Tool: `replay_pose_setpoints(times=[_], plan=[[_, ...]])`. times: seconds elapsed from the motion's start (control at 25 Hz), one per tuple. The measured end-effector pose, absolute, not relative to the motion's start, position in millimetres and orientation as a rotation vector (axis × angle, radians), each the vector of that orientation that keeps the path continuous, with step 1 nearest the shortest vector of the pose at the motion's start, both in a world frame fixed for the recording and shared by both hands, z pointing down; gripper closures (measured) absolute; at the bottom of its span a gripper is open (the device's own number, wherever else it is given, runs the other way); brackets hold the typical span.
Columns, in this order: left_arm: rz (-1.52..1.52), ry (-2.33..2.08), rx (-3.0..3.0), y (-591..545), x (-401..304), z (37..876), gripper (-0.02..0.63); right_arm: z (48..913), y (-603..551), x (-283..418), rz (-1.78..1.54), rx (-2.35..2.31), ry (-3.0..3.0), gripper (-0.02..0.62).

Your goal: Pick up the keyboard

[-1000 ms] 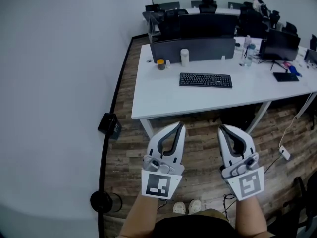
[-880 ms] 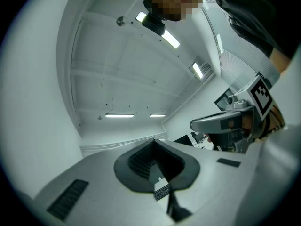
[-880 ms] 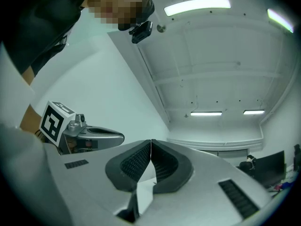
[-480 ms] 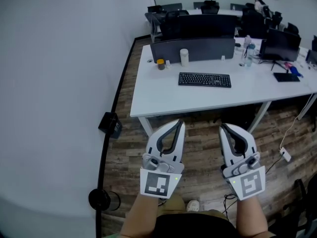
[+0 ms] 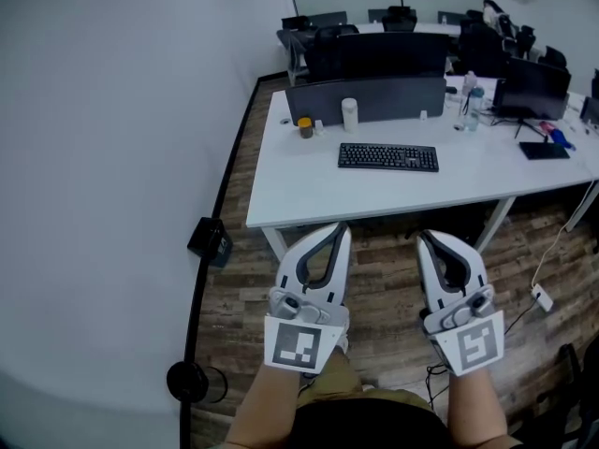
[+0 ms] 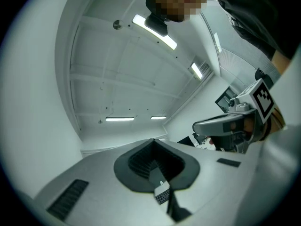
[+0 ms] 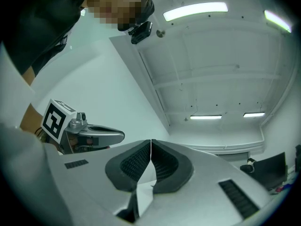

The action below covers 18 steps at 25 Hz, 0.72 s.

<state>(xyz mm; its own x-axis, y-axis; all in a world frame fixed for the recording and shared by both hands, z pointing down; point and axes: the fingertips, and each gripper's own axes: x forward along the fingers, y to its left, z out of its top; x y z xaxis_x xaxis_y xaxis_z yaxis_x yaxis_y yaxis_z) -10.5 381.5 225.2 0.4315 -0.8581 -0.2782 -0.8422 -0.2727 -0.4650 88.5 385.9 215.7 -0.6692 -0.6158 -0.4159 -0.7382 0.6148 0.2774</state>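
Note:
A black keyboard lies flat near the middle of a white desk, well ahead of both grippers. My left gripper and right gripper hover side by side over the wooden floor, short of the desk's front edge, both shut and empty. In the left gripper view the left gripper points upward toward the ceiling, and a sliver of the keyboard shows through the gap below its pads. The right gripper likewise faces wall and ceiling, jaws pressed together.
On the desk stand a white cup, a small jar, a dark partition, bottles and a monitor. A black box sits low by the left wall, a round black object on the floor. Cables and a power strip lie right.
Both grippers and the camera have drifted slightly forward toward the desk; the desk edge sits a little nearer the fingertips. Jaws stay shut.

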Motion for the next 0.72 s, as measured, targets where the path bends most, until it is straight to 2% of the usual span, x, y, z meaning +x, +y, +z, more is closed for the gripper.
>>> replay_pose_setpoints(times=[0.36, 0.72], plan=[[-0.017, 1.422, -2.117, 325, -26, 233, 0.600, 224, 334, 76, 0.631, -1.076, 2.534, 0.565], [0.016, 1.402, -2.123, 216, -62, 240, 0.600, 237, 233, 32, 0.644, -1.101, 2.567, 0.565]])
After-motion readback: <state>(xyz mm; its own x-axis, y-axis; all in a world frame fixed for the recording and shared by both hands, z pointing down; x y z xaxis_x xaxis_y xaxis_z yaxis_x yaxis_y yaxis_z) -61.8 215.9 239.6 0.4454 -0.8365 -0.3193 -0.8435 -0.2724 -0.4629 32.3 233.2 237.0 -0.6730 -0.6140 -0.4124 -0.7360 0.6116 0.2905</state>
